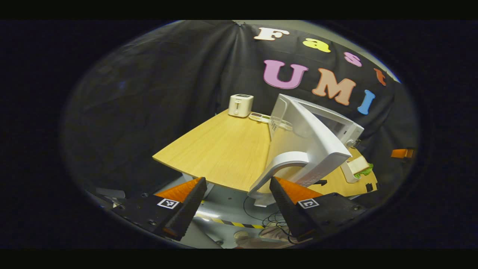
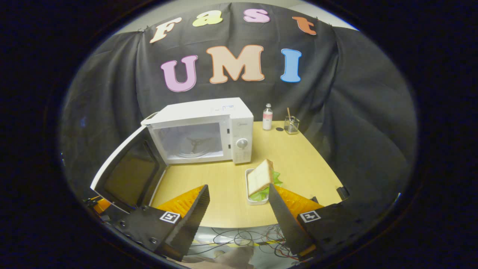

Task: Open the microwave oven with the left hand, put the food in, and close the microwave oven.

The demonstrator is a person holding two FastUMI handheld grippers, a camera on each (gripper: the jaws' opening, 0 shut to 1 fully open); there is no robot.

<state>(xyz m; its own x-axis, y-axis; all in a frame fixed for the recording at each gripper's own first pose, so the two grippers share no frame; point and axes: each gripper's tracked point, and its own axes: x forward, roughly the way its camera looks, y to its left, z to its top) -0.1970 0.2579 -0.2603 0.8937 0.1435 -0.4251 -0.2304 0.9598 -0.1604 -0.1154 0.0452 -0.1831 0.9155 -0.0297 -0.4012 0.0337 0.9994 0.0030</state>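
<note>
Microwave door (image 2: 129,170) is swung wide open to the left of the microwave oven (image 2: 201,130), cavity and turntable (image 2: 194,144) exposed, so we judge the opening step done and the food transfer next. Left tool (image 1: 238,201) has its fingers spread wide with nothing held; in the left gripper view the door handle (image 1: 278,168) sits just ahead of and between the fingers, no contact we can confirm. Right tool (image 2: 239,209) is also spread wide and holding nothing, hovering at the near worktop (image 2: 298,157) edge. The food is a sandwich (image 2: 261,177) with lettuce showing, propped on edge in a small white tray (image 2: 254,200) on the worktop, in front of the oven's control panel (image 2: 242,144) and just ahead of the right tool. For the pick we'd grab the tray rim rather than the bread: the sandwich leans and looks soft, so a squeeze could deform or topple it. Approach low and level, close on one tray wall, lift just clear, then move left into the cavity without tilting. Keep the left tool parked by the door so it doesn't drift back into the path. Bottle (image 2: 267,117) and wire holder (image 2: 291,125) at the back right, and the toaster (image 1: 241,105) seen in the left gripper view, are well apart from the route.
</note>
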